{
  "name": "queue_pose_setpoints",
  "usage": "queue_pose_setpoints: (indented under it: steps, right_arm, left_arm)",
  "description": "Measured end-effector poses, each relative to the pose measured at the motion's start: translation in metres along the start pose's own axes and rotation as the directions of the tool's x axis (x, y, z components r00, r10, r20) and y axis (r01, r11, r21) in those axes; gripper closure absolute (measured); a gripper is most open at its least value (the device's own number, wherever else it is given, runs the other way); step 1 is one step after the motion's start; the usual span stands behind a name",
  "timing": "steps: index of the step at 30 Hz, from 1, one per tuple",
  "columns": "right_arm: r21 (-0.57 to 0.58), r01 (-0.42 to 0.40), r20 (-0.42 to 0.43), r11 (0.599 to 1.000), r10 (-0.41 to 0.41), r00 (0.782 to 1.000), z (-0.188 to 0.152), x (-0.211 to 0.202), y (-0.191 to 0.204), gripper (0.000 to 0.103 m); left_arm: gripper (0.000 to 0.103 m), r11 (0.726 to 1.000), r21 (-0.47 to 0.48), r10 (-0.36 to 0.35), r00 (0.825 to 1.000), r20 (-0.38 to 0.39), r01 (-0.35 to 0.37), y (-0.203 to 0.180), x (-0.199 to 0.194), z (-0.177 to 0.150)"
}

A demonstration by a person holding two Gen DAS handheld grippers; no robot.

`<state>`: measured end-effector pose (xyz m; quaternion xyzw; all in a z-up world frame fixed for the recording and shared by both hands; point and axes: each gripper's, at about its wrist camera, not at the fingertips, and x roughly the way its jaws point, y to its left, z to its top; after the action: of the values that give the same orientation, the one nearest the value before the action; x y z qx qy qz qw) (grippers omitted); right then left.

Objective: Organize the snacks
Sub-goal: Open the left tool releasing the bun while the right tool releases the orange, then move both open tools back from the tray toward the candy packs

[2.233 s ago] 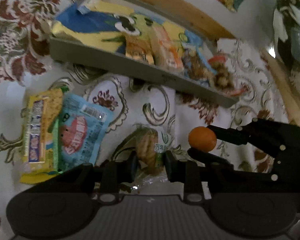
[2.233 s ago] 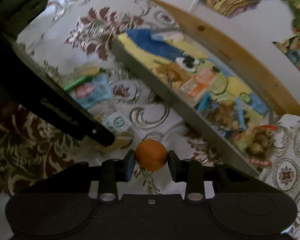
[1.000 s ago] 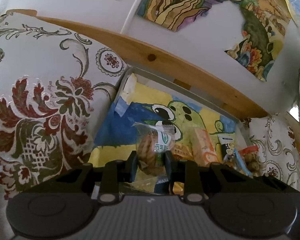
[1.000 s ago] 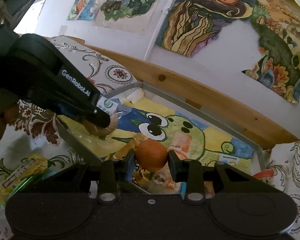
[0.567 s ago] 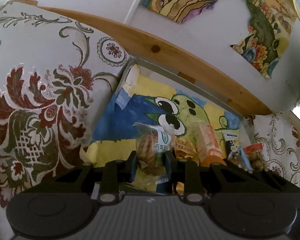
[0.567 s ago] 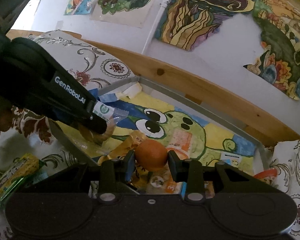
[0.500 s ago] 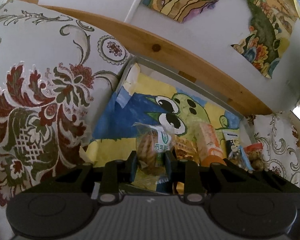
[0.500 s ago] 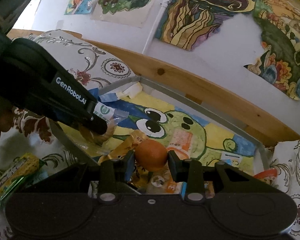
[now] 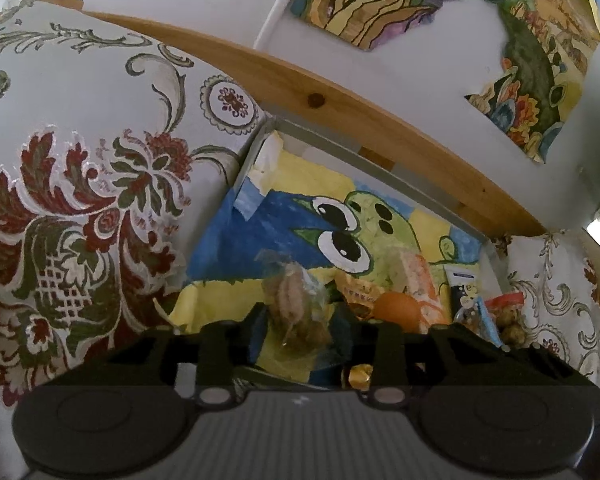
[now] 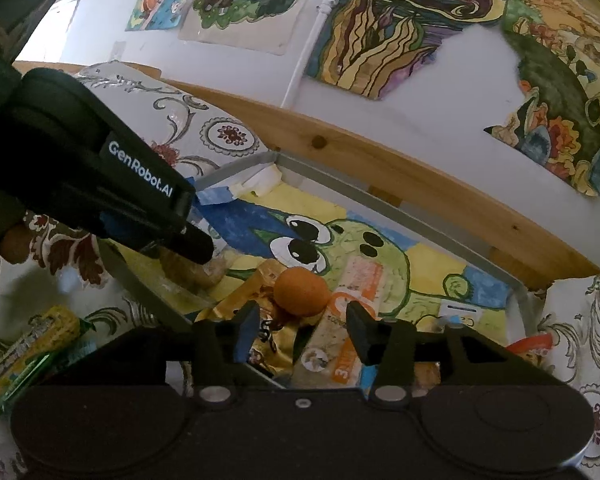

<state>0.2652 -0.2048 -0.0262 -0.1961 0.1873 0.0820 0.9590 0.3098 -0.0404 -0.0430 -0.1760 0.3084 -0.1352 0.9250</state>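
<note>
Right gripper point(image 10: 302, 330) jaws wide, orange point(image 10: 301, 291) free over tray point(image 10: 384, 210); left gripper point(image 9: 300, 322) wide, cookie bag point(image 9: 294, 304) loose between fingers

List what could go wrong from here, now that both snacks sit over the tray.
1. The orange is round and lies loose on slick packets between the right gripper's open jaws; it may roll.
2. The biscuit bag lies between the left gripper's open jaws; pulling back could snag it.
3. The two grippers sit close over the tray and could bump.
</note>
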Motion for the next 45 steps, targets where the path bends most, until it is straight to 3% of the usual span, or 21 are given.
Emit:
queue_pose_setpoints:
  steps: [6, 9, 18, 25, 32, 45]
  right_arm:
    - [0.017, 0.006, 0.006, 1.000, -0.007, 1.000, 0.003, -0.007, -0.003, 0.041]
    - [0.032, 0.015, 0.008, 0.999, -0.015, 1.000, 0.004, -0.012, -0.006, 0.034]
    - [0.118, 0.076, 0.035, 0.990, -0.081, 0.996, 0.010, -0.040, -0.025, 0.012]
    - [0.194, 0.120, 0.086, 0.974, -0.139, 0.987, 0.015, -0.084, -0.039, 0.001]
    - [0.311, 0.136, 0.091, 0.941, -0.172, 0.981, 0.012, -0.132, -0.045, 0.001]
    - [0.419, 0.141, 0.037, 0.897, -0.172, 0.984, -0.014, -0.202, -0.030, 0.001]
  left_arm:
    - [0.039, 1.000, 0.002, 0.005, 1.000, 0.021, -0.005, -0.003, -0.009, 0.000]
    - [0.024, 1.000, 0.002, 0.019, 0.999, 0.042, -0.019, -0.004, -0.015, 0.001]
    - [0.004, 0.994, 0.053, 0.089, 0.986, 0.144, -0.098, -0.016, -0.049, 0.004]
    - [0.000, 0.984, 0.097, 0.121, 0.963, 0.243, -0.149, -0.028, -0.091, -0.001]
    - [0.000, 0.977, 0.110, 0.142, 0.942, 0.305, -0.183, -0.034, -0.129, -0.017]
    - [0.000, 0.947, 0.168, 0.231, 0.944, 0.237, -0.274, -0.027, -0.175, -0.070]
